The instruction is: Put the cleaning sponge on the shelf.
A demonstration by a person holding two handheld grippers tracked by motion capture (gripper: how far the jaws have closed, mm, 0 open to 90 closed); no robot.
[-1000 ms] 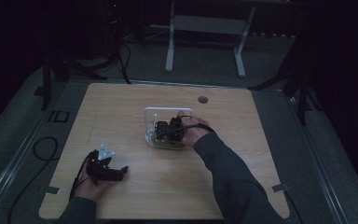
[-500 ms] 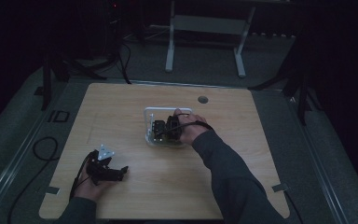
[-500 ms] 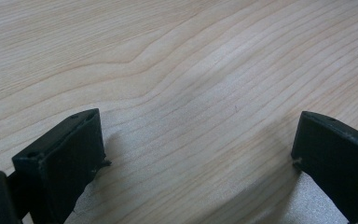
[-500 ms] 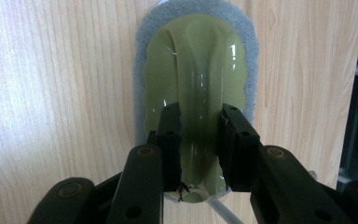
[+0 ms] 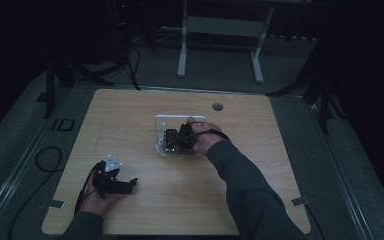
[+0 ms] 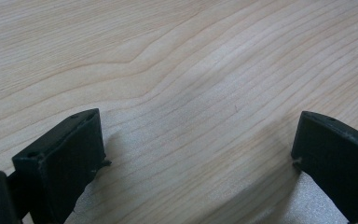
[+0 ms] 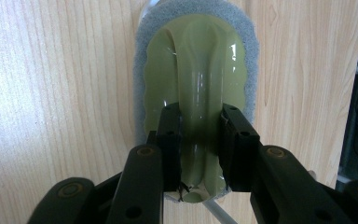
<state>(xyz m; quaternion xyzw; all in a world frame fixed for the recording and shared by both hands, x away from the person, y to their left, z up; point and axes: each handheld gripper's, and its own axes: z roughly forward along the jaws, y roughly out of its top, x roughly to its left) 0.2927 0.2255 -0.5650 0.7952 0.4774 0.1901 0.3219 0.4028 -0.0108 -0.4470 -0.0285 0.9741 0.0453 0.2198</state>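
surface point(image 6: 205, 70): pale wood, matt, fine wavy grain. scrubber handle point(image 7: 200, 88): translucent green plastic, glossy, with highlights; its pad point(image 7: 249, 35) grey, fuzzy, rough-fibred. right hand-held gripper point(image 7: 200, 140): black matt plastic jaws. left hand-held gripper point(image 6: 200, 154): same.

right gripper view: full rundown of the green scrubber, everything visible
The green scrubber is an oval pad: a glossy, translucent pale-green plastic top with a raised ridge handle along its length, over a grey-blue fibrous scouring layer that sticks out as a fringe all round. It lies flat, handle up, on the wooden table. The right tongs are shut on the ridge, one black jaw on each side. In the high view it sits inside a clear tray mid-table, mostly hidden under the hand.
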